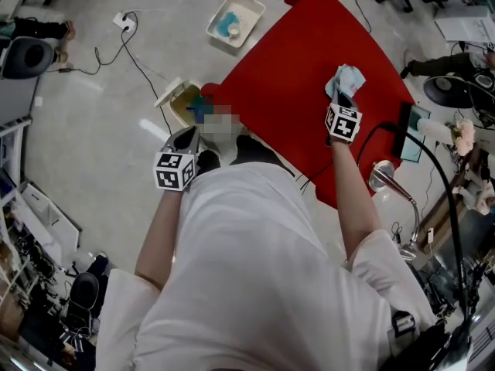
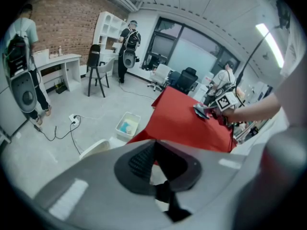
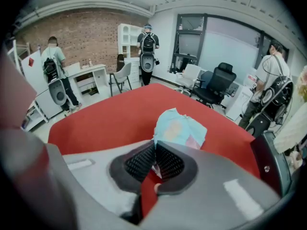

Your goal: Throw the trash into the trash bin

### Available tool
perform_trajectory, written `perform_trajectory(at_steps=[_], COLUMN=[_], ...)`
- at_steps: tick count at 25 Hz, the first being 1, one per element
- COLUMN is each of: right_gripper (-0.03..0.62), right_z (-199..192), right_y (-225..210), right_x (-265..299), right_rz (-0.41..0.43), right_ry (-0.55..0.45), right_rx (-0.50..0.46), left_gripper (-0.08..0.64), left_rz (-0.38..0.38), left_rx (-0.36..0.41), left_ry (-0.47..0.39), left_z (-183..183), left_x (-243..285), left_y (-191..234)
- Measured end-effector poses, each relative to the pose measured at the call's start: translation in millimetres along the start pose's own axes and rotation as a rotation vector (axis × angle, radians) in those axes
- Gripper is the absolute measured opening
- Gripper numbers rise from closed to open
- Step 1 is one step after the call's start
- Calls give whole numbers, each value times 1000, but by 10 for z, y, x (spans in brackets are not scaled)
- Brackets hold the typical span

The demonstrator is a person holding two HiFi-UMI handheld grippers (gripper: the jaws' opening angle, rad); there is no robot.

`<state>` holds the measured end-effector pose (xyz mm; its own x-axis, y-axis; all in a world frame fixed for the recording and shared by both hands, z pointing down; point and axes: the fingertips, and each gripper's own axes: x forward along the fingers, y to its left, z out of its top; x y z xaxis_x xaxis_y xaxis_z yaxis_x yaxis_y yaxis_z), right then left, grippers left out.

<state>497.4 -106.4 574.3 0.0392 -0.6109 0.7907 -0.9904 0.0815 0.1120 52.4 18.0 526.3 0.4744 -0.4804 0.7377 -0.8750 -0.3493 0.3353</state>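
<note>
While the right gripper (image 1: 343, 97) hangs over the red table (image 1: 302, 49) toward its right edge, its fingers (image 3: 142, 161) are clenched on the lower edge of a crumpled pale-blue wrapper (image 3: 181, 128), which juts out past the fingertips. The left gripper (image 1: 187, 134) is held off the table's left corner, above the floor (image 1: 116, 192), its fingers pressed together with nothing between them. Just beyond it stands the trash bin (image 1: 179, 99), white lid tilted, blue and green things inside.

Only the head view takes in the bin and both grippers at once; there the wrapper (image 1: 346, 77) is well apart from the bin, with the table's left part between them. Only the right gripper view shows the ribbed pads biting the wrapper. The left gripper view gives the side-on look: the wrapper (image 2: 201, 111) sticks out of the right gripper above the table top, with a white box (image 2: 127, 125) on the floor off the table's left edge.
</note>
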Motion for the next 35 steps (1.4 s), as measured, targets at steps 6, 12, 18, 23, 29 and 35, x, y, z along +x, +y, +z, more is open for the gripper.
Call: perform_trajectory(at_steps=[6,12,18,23,29,35], right_gripper=[3,3,3,3,3,3], right_z=[169,149,56,-29,-127,-271], right_y=[960,1942,2937,3554,4224,4758], right_x=[-230,-428,-635,-803,-962,-1043], right_rz=[136,272,413,513,633,716], right_ry=[-54,-77,-80,-80,-69,-42], right_rx=[-106,-183,-296,-352,-422,-474], left_gripper=[5,5,5,5,5,5], left_rz=[7,26,46,62,73,88], left_rx=[-21,-51,-87,-116,-145,-161], left_ry=[-33,-63,-82,-97,-102,-106], left_z=[-151,-353,-583,-760,-942,-1081], left_x=[-242,-505,-747,-932,-1056,-1167], left_y=[221,456,707,857,1031,1237])
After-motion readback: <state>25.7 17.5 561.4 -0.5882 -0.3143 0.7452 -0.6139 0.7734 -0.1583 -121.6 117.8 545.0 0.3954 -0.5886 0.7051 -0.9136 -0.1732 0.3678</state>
